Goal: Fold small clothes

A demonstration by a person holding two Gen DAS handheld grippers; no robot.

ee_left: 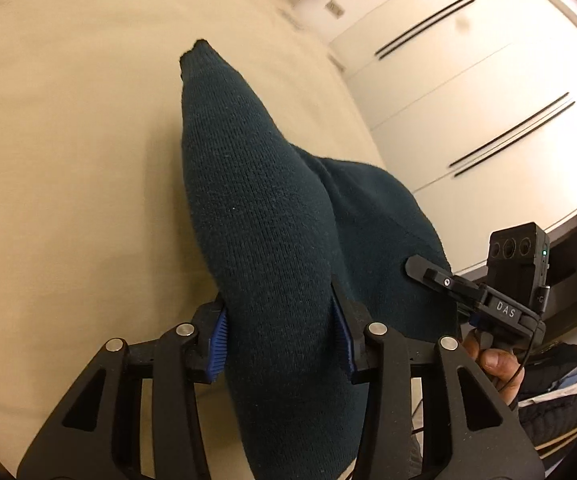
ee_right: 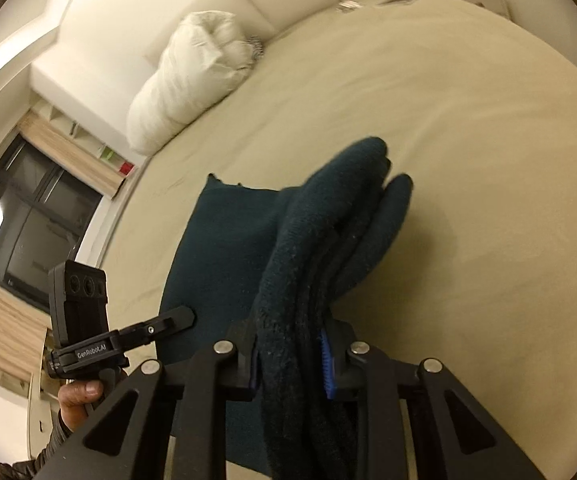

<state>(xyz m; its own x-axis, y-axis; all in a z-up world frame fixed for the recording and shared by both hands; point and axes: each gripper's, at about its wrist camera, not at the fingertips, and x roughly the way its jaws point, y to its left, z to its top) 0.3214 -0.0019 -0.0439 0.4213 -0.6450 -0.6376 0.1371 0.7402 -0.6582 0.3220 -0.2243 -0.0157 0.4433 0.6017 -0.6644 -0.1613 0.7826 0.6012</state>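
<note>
Left gripper (ee_left: 280,336): clamps teal knit garment (ee_left: 256,200) | right gripper (ee_right: 288,364): clamps bunched folds, above bed (ee_right: 468,160)

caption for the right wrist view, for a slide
Right gripper clamps a bunched dark teal garment over a cream bed.

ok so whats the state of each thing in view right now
left gripper: fingers shut on the dark teal garment
right gripper: fingers shut on bunched folds of the same garment
dark teal garment: held at both ends, lifted, partly draped, not yet folded
bed sheet: spread flat
white pillow: crumpled at the headboard
</note>
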